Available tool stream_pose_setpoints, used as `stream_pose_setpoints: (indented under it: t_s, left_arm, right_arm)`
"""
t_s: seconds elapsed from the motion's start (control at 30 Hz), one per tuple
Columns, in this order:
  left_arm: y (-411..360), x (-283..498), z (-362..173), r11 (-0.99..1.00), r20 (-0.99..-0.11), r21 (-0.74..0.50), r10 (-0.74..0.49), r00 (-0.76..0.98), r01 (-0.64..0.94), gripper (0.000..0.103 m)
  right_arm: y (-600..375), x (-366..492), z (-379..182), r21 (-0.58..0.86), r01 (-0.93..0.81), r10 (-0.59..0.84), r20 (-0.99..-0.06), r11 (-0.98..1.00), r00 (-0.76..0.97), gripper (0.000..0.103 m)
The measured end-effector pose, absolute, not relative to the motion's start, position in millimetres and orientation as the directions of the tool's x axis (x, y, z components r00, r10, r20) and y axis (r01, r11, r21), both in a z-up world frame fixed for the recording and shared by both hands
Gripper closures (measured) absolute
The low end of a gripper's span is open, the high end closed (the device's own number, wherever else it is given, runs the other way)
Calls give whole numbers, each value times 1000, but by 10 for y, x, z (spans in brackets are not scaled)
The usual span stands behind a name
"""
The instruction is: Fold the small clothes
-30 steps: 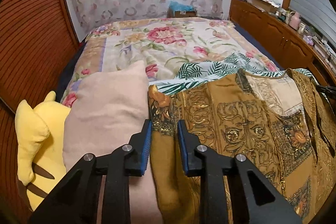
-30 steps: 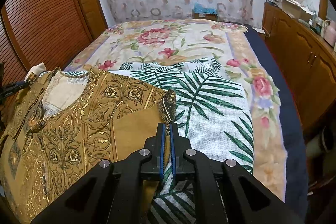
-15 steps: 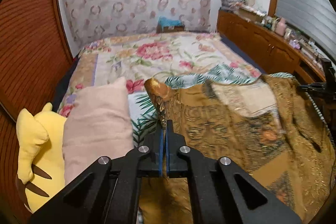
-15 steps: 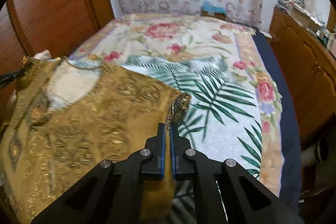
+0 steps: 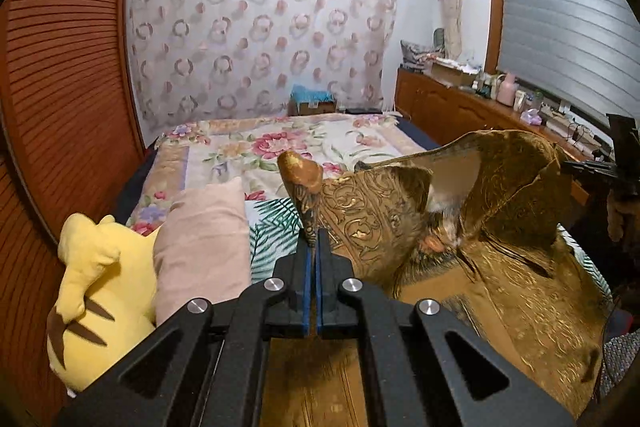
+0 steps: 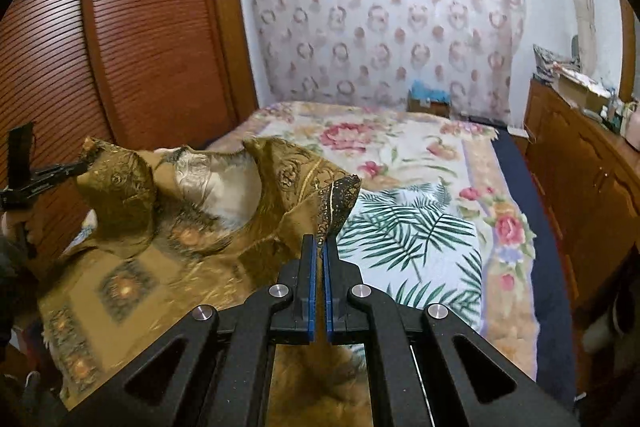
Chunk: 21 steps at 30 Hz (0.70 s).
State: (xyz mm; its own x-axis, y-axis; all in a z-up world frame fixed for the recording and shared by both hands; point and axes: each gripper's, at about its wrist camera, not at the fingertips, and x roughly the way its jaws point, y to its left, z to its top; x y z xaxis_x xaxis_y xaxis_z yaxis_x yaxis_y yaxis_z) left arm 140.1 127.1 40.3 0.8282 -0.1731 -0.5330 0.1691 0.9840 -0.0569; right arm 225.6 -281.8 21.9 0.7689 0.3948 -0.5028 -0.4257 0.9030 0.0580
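Clamped tight, left gripper point(image 5: 312, 247) and right gripper point(image 6: 319, 247), each on one shoulder corner of the gold brocade top point(image 6: 192, 227), hoisted off the palm-print cloth point(image 6: 412, 239) on the bed, neckline slack between them, body hanging toward the person, neither hand nearer.

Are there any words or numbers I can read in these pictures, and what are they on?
None: no word, number or sign can be read in either view.
The bottles and boxes on the wooden cabinet are too small and blurred to read.
The gold top shows only patterns, no letters.
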Motion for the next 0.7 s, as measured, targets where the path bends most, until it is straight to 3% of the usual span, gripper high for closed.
stream_pose_setpoints:
  t_s: [0.4, 0.7]
  left_arm:
    - [1470, 294, 170, 988, -516, -109, -151, 843, 110, 101]
    - [1483, -135, -26, 988, -555, -123, -150, 818, 97, 101]
  right_arm:
    - [-3074, 973, -48, 82, -441, 421, -496, 894, 760, 101]
    - [-3291, 246, -209, 105, -402, 387, -564, 910, 730, 101]
